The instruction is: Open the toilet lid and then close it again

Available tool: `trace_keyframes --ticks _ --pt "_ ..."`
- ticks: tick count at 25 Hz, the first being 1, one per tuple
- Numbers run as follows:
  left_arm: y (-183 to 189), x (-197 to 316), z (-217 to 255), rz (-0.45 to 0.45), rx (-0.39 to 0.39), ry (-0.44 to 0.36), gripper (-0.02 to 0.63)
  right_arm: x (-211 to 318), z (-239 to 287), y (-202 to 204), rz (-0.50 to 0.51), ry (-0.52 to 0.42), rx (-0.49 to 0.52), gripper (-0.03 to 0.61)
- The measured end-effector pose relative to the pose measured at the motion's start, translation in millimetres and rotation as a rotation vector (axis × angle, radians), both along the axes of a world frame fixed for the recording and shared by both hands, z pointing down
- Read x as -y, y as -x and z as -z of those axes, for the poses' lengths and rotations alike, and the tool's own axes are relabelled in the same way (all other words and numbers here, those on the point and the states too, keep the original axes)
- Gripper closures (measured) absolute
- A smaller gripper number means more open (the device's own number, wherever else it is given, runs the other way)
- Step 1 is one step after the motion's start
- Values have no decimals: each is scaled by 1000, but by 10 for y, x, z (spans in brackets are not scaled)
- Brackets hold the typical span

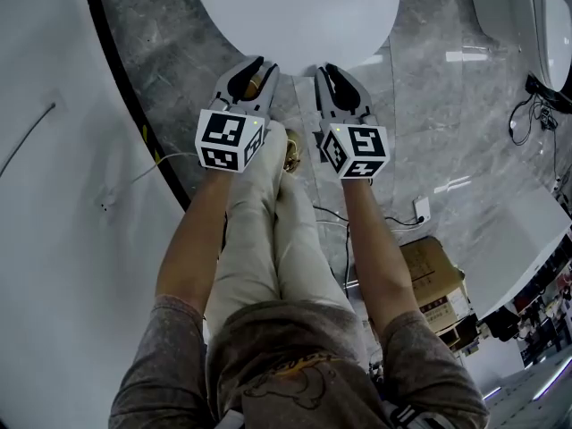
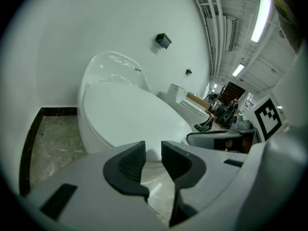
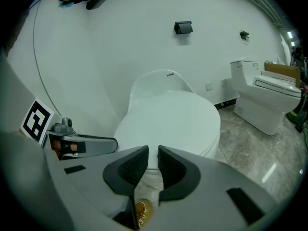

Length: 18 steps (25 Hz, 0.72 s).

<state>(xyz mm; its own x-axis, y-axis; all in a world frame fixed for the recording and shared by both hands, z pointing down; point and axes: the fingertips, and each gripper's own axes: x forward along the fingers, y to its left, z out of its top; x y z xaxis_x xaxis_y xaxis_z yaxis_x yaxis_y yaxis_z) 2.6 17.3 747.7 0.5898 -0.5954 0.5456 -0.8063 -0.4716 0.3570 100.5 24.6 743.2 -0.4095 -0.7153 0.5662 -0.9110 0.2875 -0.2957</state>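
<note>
The white toilet's lid point(image 1: 295, 7) lies shut, flat on the bowl; it also fills the left gripper view point(image 2: 130, 114) and the right gripper view point(image 3: 168, 119). My left gripper point(image 1: 255, 70) hovers just short of the lid's front edge, its jaws a narrow gap apart with nothing between the pads point(image 2: 153, 150). My right gripper point(image 1: 335, 74) is beside it at the same distance, jaws also slightly apart and empty point(image 3: 153, 155). Neither touches the lid. Each gripper shows in the other's view: the right one point(image 2: 221, 141) and the left one point(image 3: 82, 146).
A white wall with dark skirting point(image 1: 134, 105) curves along the left. A second toilet point(image 3: 264, 100) stands to the right. On the grey marble floor are a cardboard box point(image 1: 438, 289), cables point(image 1: 536, 114) and a socket point(image 1: 420, 208). The person's legs and shoe point(image 1: 293, 150) are below the grippers.
</note>
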Motion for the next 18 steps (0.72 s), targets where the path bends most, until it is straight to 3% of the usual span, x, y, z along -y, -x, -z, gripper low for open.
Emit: trace_keyframes --ticks 6,12,18 --pt "-42 79 658 -16 -1 -32 506 87 685 -53 6 -30 29 499" --pt "-16 177 2191 10 -43 -137 508 180 2179 -99 28 -142 51 499" --pt "5 -76 3827 -44 -53 -244 526 -79 3766 -95 80 -228 99 500"
